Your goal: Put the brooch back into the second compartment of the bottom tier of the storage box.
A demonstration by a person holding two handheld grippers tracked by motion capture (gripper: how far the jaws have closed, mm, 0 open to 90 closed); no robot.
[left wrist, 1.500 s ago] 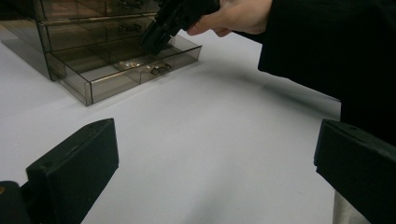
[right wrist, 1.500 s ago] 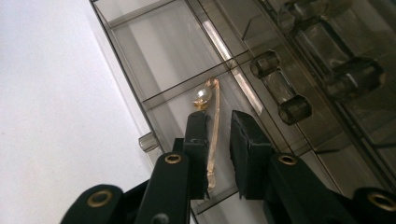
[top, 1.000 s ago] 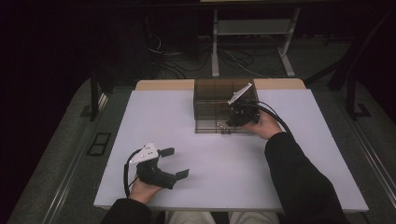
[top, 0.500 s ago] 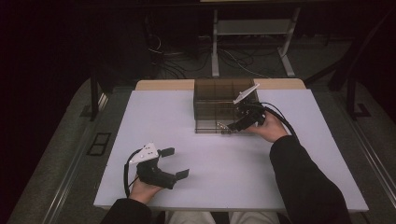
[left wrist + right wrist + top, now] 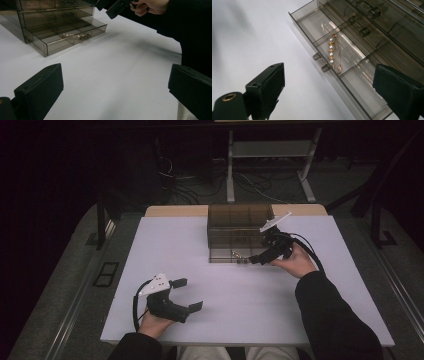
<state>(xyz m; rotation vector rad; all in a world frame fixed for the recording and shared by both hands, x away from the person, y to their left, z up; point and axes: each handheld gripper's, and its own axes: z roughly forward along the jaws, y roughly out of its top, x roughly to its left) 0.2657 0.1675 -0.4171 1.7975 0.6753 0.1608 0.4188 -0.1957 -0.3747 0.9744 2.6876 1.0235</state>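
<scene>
A gold pin strung with white pearls lies in the middle compartment of the pulled-out bottom drawer of the smoky clear-plastic drawer chest. Its long axis runs across the drawer, front to back. The right gripper is nearest, just in front of the drawer — its jaws have just been opening, nothing between them. The left gripper rests well apart, jaws wide, empty. The right gripper view shows each pearl — from above the pin is a glint.
</scene>
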